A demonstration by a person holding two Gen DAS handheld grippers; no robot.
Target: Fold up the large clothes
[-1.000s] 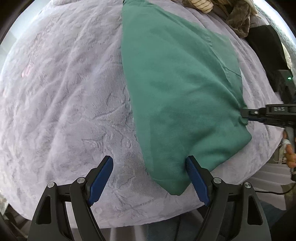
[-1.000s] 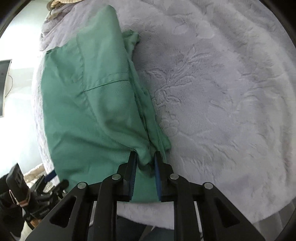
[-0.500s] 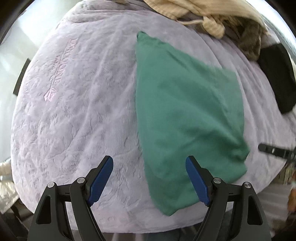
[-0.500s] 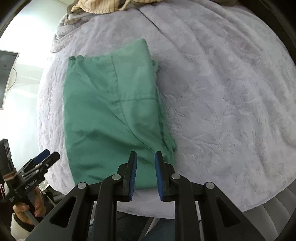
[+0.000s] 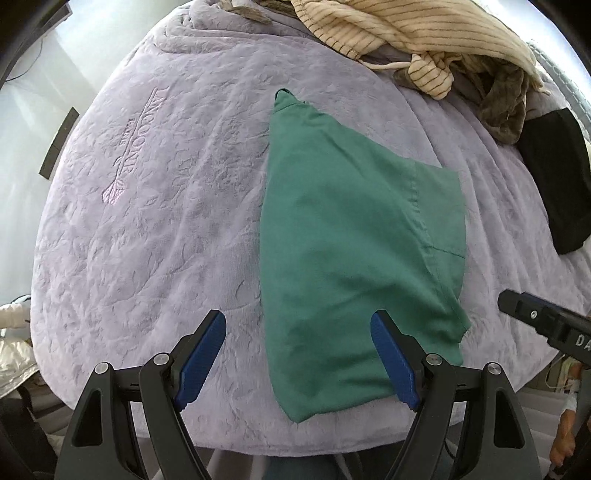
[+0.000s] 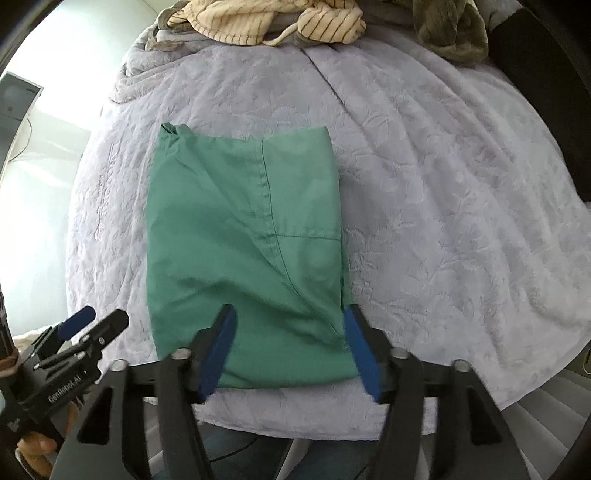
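Observation:
A green garment (image 5: 354, 236) lies folded into a compact rectangle on the lavender blanket (image 5: 155, 206); it also shows in the right wrist view (image 6: 243, 236), with a seam down its middle. My left gripper (image 5: 299, 358) is open and empty, raised above the garment's near left corner. My right gripper (image 6: 290, 350) is open and empty, above the garment's near edge. Each gripper shows in the other's view: the right gripper (image 5: 543, 325) at the right edge, the left gripper (image 6: 77, 343) at the lower left.
The lavender blanket (image 6: 443, 184) covers the bed. A striped cream garment (image 5: 406, 33), an olive garment (image 5: 506, 103) and a black item (image 5: 554, 173) lie at the far edge. The bed's front edge is just below the grippers.
My right gripper let go of the green garment's corner and opened. Both grippers pulled back and up from the bed, so the folded garment looks smaller.

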